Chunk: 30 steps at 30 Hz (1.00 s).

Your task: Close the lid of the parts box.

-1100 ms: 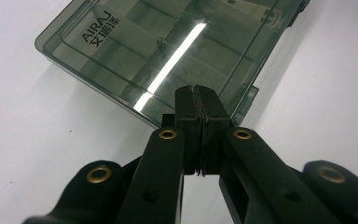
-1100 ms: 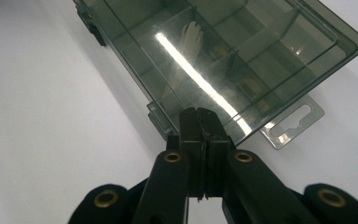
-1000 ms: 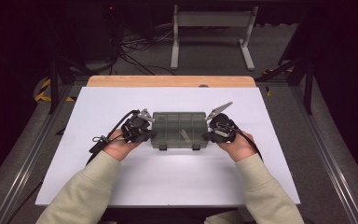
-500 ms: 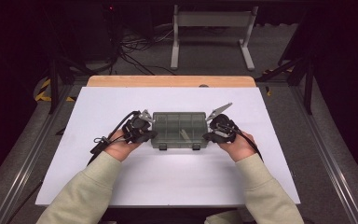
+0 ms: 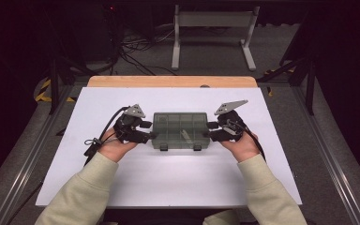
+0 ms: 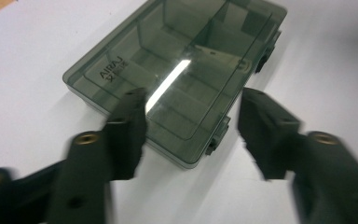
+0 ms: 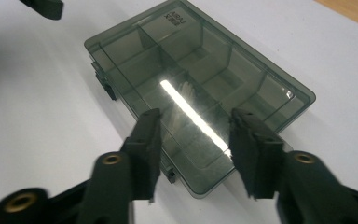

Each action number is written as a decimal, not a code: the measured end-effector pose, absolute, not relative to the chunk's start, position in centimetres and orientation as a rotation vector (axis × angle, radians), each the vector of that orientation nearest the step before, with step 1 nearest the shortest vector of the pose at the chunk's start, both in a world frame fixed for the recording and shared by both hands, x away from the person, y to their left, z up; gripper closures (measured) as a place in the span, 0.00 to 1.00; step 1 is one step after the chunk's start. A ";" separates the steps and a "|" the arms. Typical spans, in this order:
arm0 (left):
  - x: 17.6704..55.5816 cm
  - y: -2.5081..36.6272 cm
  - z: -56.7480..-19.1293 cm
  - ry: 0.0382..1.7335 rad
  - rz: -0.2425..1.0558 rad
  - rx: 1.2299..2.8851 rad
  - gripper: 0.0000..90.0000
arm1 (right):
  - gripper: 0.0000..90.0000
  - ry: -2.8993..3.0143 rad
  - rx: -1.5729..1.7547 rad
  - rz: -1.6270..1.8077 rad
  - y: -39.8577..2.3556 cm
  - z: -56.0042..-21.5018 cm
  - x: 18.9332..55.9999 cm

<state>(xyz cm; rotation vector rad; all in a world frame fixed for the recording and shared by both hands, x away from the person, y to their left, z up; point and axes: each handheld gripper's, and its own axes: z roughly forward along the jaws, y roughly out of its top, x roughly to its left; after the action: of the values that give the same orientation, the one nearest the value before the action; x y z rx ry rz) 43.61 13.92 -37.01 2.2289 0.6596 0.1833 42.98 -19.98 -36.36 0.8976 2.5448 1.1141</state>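
Note:
A smoky green see-through compartment box [image 5: 180, 130] lies shut on the white table, latches toward the person. A small pale piece [image 5: 186, 136] lies inside it. My left gripper [image 5: 150, 133] is at the box's left end and my right gripper [image 5: 211, 131] at its right end. In the left gripper view the jaws of the left gripper [image 6: 191, 135] stand apart over a near corner of the box [image 6: 168, 70], not pressing it. In the right gripper view the right gripper [image 7: 196, 149] likewise gapes over the box [image 7: 200, 79]. Both pairs of jaws have just been opening.
The white table top [image 5: 168, 178] has a wooden strip [image 5: 171, 81] along its far edge. Beyond it a metal stand [image 5: 213, 21] and cables sit on the dark floor. A jaw of the other gripper [image 7: 42, 7] shows in the right gripper view's top left corner.
Both grippers' jaws have parted at the box's ends. The left hand has drawn slightly away from the box. The box has stayed in place.

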 end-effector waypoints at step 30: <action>39.0 21.2 -35.5 0.617 0.298 1.864 0.02 | 0.01 2.294 0.648 1.482 -21.2 -34.2 39.0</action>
<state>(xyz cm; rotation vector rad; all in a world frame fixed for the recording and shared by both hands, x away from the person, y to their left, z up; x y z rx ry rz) 38.95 21.23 -35.48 1.8643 0.6174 0.2976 39.03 -21.16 -34.16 0.6481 2.2945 1.4823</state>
